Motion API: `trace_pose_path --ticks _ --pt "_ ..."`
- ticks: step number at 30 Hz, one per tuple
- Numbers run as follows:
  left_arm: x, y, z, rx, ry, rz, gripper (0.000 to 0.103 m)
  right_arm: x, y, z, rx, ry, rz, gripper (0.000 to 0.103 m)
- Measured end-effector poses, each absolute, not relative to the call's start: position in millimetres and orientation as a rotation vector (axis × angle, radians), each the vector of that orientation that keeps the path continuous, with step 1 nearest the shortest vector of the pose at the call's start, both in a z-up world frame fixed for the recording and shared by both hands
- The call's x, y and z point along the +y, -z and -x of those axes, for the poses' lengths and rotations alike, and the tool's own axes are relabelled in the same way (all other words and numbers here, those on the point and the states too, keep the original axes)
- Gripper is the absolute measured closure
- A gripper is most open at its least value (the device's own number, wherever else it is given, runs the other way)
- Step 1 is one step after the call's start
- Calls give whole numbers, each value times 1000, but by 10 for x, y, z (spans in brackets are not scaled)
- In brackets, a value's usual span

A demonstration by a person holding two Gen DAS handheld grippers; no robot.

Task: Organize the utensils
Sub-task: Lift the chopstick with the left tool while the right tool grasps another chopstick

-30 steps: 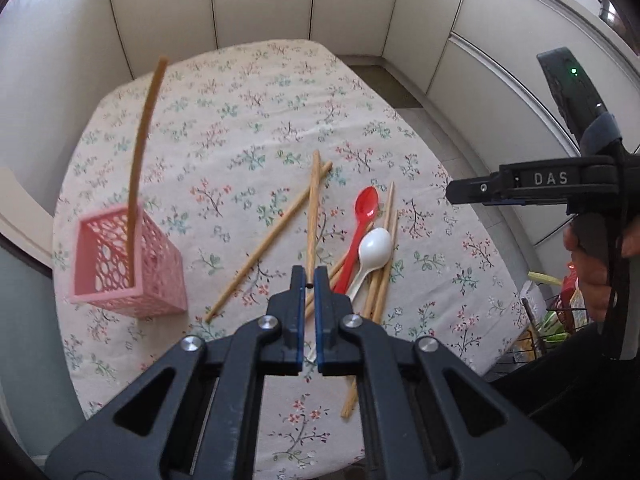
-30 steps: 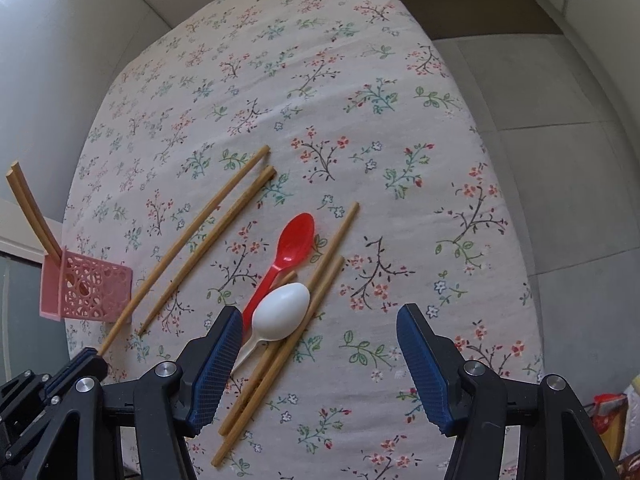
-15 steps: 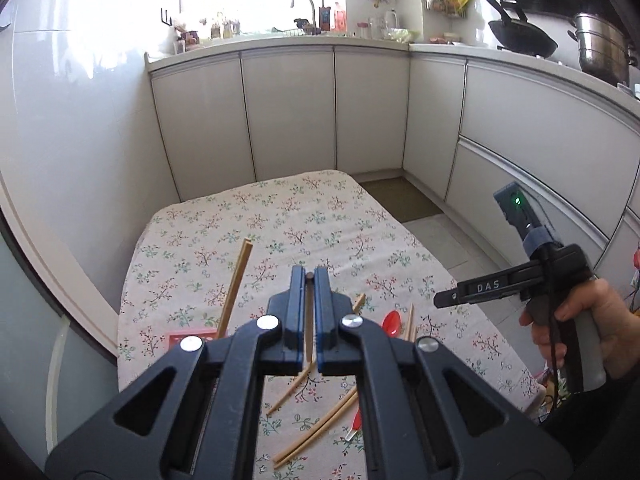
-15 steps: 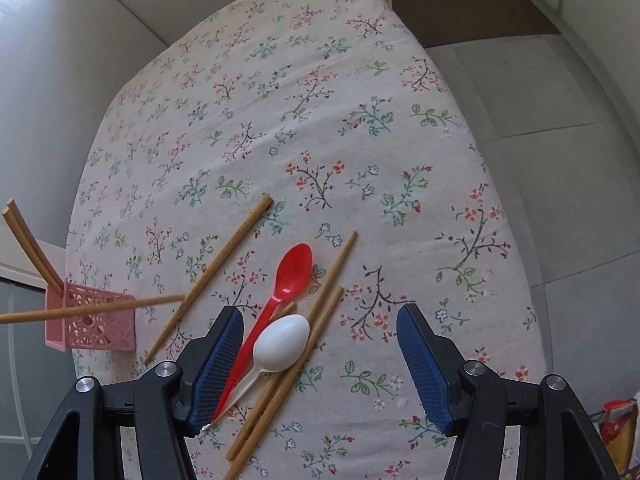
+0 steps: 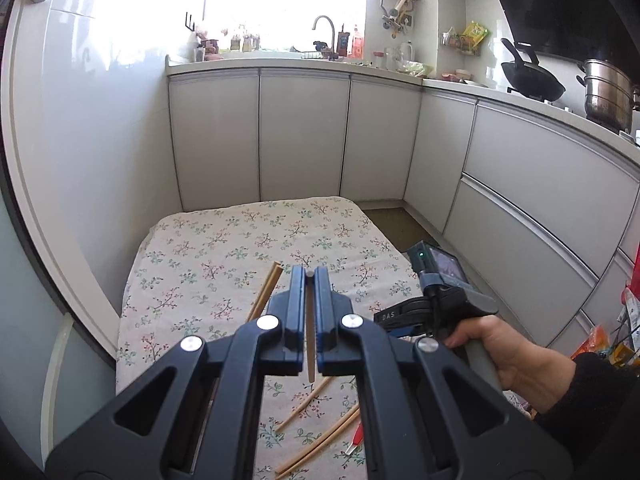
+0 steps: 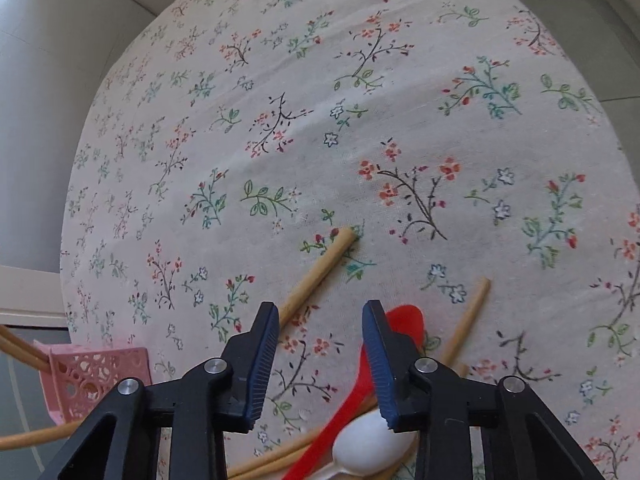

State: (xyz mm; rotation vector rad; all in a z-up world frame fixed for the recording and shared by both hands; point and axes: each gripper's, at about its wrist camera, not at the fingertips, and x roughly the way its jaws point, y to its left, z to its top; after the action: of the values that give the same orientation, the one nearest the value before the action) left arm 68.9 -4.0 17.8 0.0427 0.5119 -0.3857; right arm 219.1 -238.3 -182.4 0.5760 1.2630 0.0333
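Note:
My left gripper [image 5: 308, 276] is shut on a wooden chopstick [image 5: 310, 336] and holds it above the flowered table [image 5: 224, 256], pointing forward. My right gripper [image 6: 320, 312] is open, low over the table, its jaws over a chopstick [image 6: 320, 272] lying there. A red spoon [image 6: 404, 324] and a white spoon [image 6: 368, 448] lie under its right finger, among more chopsticks [image 6: 468, 320]. The pink lattice basket [image 6: 88, 376] stands at the lower left with chopsticks [image 6: 20, 352] leaning out. The right gripper also shows in the left wrist view [image 5: 400, 314].
Loose chopsticks [image 5: 320, 440] lie on the table below my left gripper. Grey kitchen cabinets [image 5: 304, 136] stand beyond the table's far end. A tiled floor [image 6: 600, 40] lies to the table's right. A white wall [image 5: 80, 160] runs along the left side.
My left gripper has lifted a chopstick off the table and tilted up toward the cabinets. My right gripper has dropped closer to the table and its jaws have narrowed.

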Motion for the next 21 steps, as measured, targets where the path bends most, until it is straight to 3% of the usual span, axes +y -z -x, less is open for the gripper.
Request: trace_pose_path --ticks 6,16,21 --pt "41 -126 -739 546 383 -27 98 -2243 1945 -2380 1284 51 -521 75" --pt "123 -112 -749 564 363 -18 98 -2220 1901 -2405 1212 83 -500 103" --pt "157 -133 -758 562 352 -13 98 -2287 1656 -2246 1143 39 -515 103"
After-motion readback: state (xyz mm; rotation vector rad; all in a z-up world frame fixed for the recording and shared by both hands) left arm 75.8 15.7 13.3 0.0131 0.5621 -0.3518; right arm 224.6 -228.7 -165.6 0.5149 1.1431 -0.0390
